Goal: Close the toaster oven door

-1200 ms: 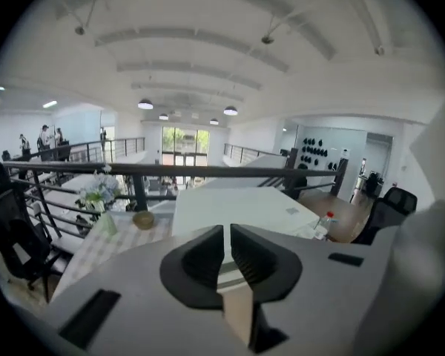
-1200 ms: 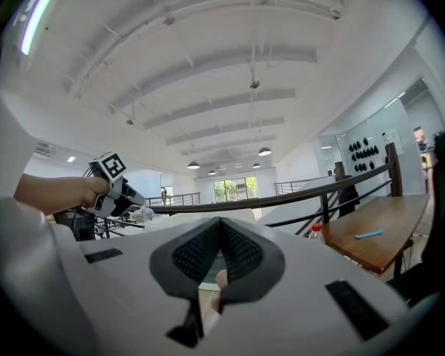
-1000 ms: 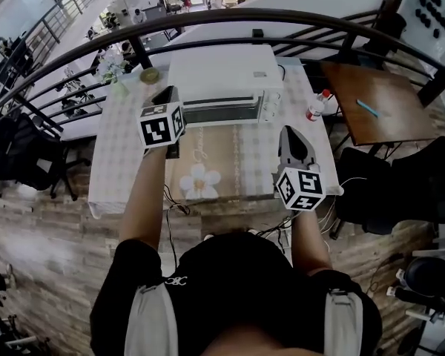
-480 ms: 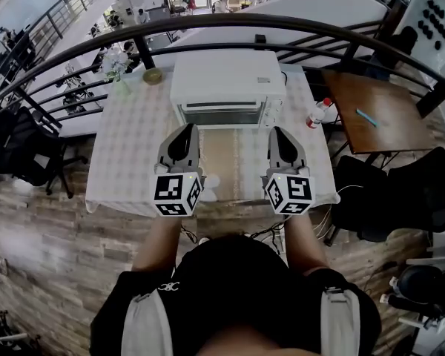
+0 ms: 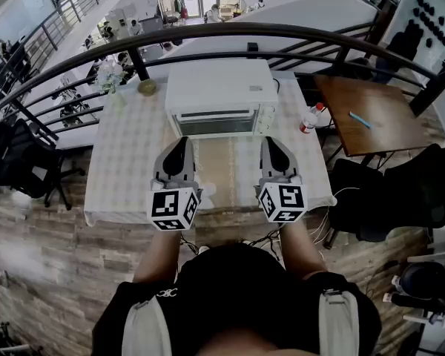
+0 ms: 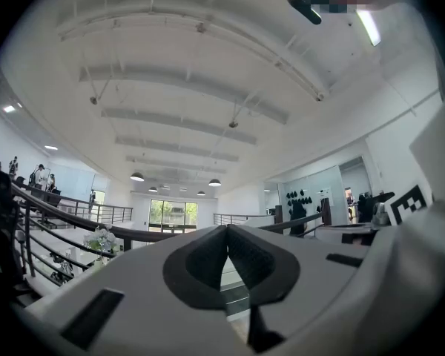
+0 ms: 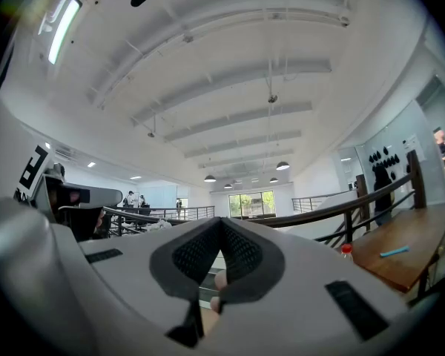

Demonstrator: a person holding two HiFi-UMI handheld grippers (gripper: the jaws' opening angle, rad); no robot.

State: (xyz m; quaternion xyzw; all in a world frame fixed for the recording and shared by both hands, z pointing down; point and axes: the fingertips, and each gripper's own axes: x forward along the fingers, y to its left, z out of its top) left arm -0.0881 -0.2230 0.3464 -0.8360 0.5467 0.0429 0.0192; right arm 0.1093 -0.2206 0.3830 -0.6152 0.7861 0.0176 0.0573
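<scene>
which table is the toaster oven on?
The cloth-covered table; the toaster oven sits at its far edge. The bare brown wooden table to the right shows just a blue item.

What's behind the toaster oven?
A black railing runs behind the oven, with a lower floor beyond it. The edge of the table right behind the oven is hidden by the oven itself.

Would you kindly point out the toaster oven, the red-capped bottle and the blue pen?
toaster oven (image 5: 219,87), head view, on its white top.
bottle (image 5: 308,119), head view, on its clear body.
blue pen (image 5: 360,120), head view, on its middle.
</scene>
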